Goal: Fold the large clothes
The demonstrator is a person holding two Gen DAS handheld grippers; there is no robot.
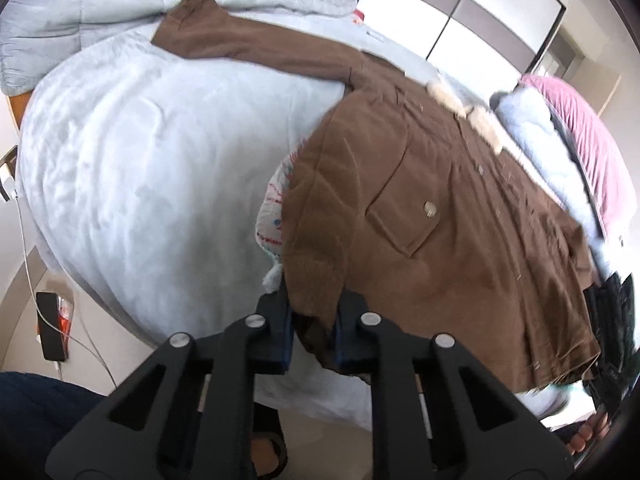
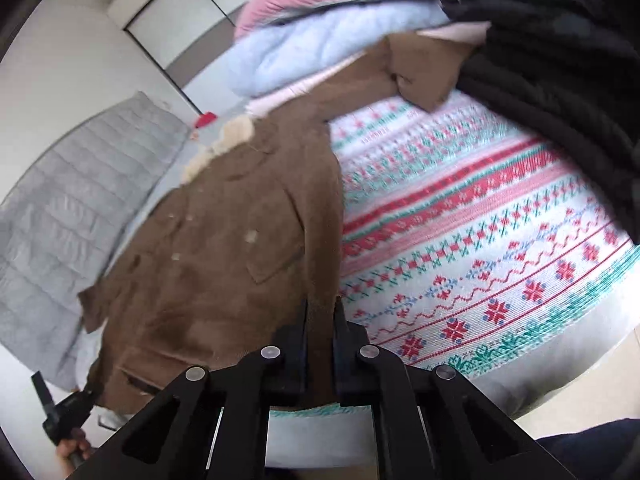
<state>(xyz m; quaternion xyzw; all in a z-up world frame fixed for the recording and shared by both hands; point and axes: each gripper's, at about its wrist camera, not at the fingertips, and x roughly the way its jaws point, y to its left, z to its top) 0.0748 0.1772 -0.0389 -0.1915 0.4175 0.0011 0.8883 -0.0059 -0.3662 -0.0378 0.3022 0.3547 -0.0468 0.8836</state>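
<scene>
A large brown coat (image 1: 420,216) with a cream fur collar (image 1: 460,108) lies spread on the bed, one sleeve (image 1: 248,40) stretched toward the far left. My left gripper (image 1: 314,304) is shut on the coat's bottom hem at its left corner. In the right wrist view the same brown coat (image 2: 216,240) lies left of centre, and my right gripper (image 2: 320,316) is shut on its hem at the right edge. The left gripper also shows in the right wrist view (image 2: 68,408) at the coat's lower left corner.
A pale blue bedcover (image 1: 152,168) covers the bed. A patterned red, green and white knit blanket (image 2: 480,248) lies under and beside the coat. A pile of pink, light blue and black clothes (image 2: 360,20) sits at the far side. A phone on a cable (image 1: 52,324) lies beside the bed.
</scene>
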